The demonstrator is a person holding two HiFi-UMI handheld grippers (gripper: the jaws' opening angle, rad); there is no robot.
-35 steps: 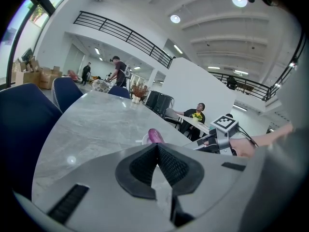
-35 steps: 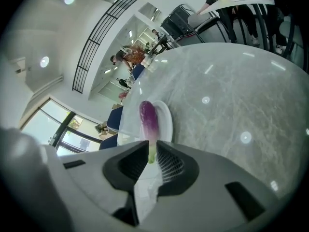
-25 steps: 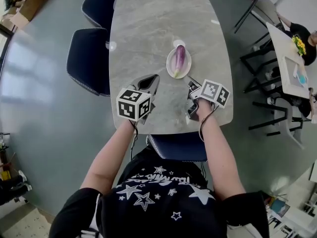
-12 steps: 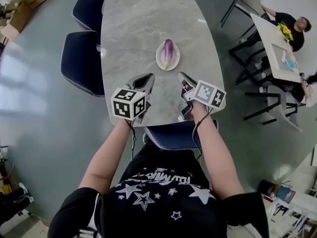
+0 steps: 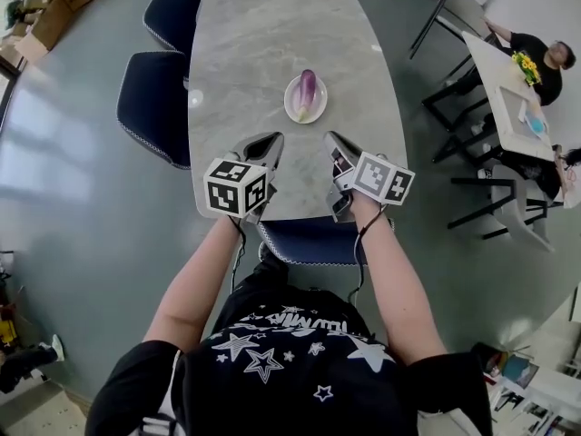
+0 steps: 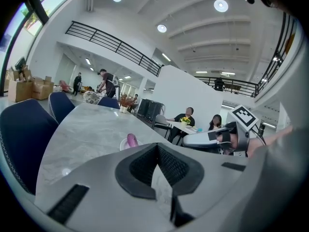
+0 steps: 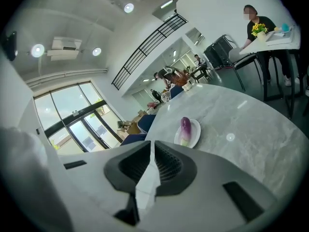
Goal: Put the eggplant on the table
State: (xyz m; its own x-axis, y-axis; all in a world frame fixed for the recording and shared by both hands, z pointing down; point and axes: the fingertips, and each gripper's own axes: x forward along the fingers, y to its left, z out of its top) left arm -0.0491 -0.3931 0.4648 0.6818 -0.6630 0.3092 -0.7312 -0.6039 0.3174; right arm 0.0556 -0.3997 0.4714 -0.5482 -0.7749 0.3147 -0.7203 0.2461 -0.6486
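**Purple eggplant sitting on its plate, both claws closed and empty**

Purple at its far end and paling to a whitish green at the near end, the eggplant (image 5: pixel 306 87) is lying lengthwise on a small white plate (image 5: pixel 293 108) near the middle of the table (image 5: pixel 254 34). It is sitting well ahead of both grippers, with bare stone between.

At the far left, cardboard boxes (image 5: pixel 56 0) are lying on the floor. Two dark blue chairs (image 5: pixel 152 96) are standing along the table's left edge. The left gripper (image 5: pixel 275 138) is being held over the table's near end, its jaws pressed together at the tips and pinching nothing. The right gripper (image 5: pixel 331 138) is hanging level with it, just to the right, its jaws likewise closed on nothing. A third blue chair (image 5: pixel 313 242) is tucked under the near edge, between the person's forearms. Further right, a person is sitting at a white side table (image 5: pixel 508 80) carrying yellow flowers (image 5: pixel 526 63).

Grey, marbled stone is forming the long, rounded tabletop. Around it a glossy grey floor is reflecting window light, and the gripper views are showing a high white hall with a railed upper gallery.
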